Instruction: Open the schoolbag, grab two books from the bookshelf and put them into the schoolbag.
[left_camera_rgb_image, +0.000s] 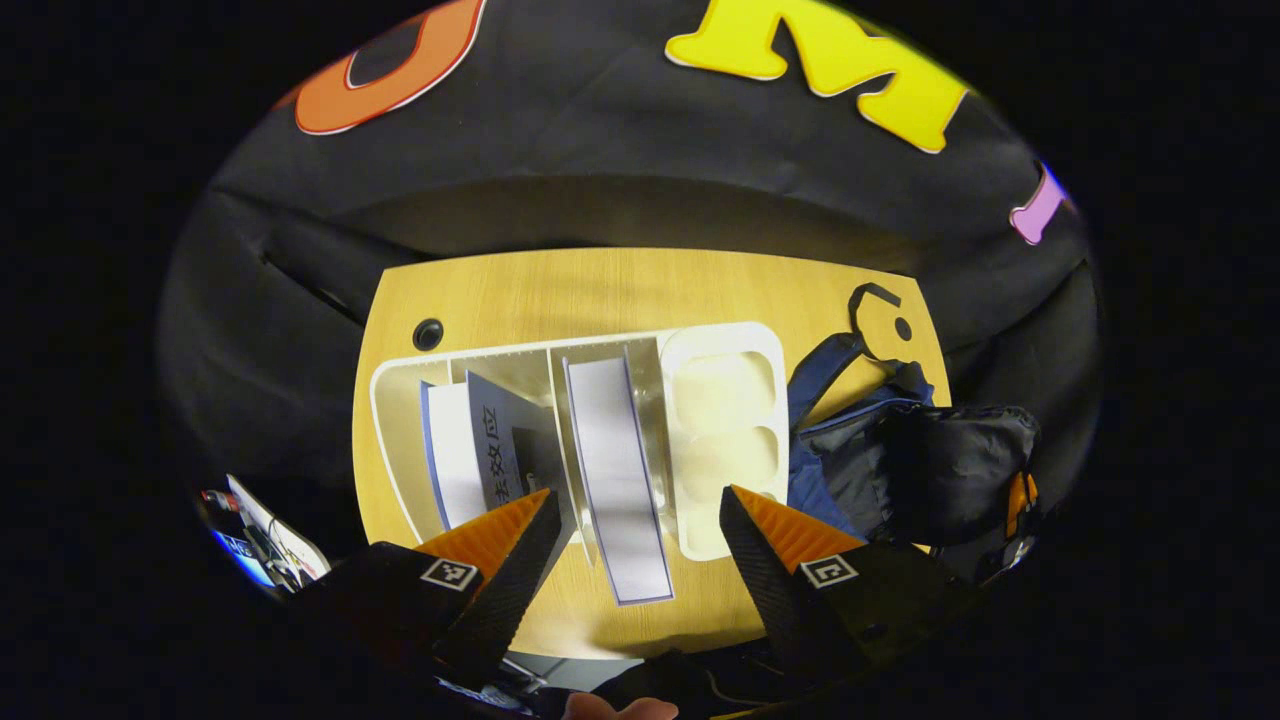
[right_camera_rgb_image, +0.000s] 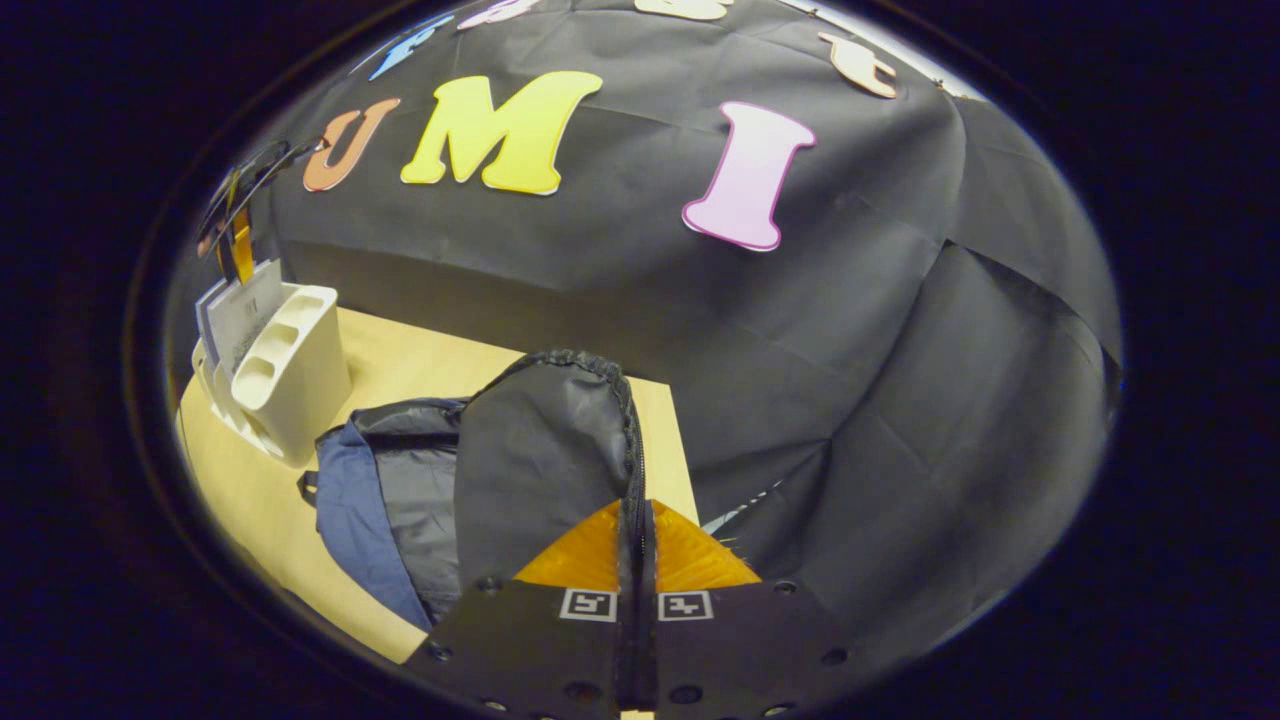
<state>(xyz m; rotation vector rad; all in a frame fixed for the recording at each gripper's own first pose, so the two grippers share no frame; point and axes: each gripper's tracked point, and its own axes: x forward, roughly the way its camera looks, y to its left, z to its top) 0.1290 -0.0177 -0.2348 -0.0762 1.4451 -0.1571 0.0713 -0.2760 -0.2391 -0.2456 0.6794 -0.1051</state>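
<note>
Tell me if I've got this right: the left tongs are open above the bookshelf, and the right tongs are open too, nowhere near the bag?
Not quite. The right tongs are shut on the bag flap edge, as the right gripper view shows. The left tongs are indeed open above the bookshelf.

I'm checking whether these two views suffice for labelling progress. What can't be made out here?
- Inside of the schoolbag: right gripper view, hidden by its lifted flap, pinched by the right gripper.
- Bookshelf slots: right gripper view, seen end-on, books mostly hidden.
- Leaning book: left gripper view, lower part covered by a finger of the open left gripper.
- Clutter at the lower left edge, left gripper view: too small and cut off.
</note>
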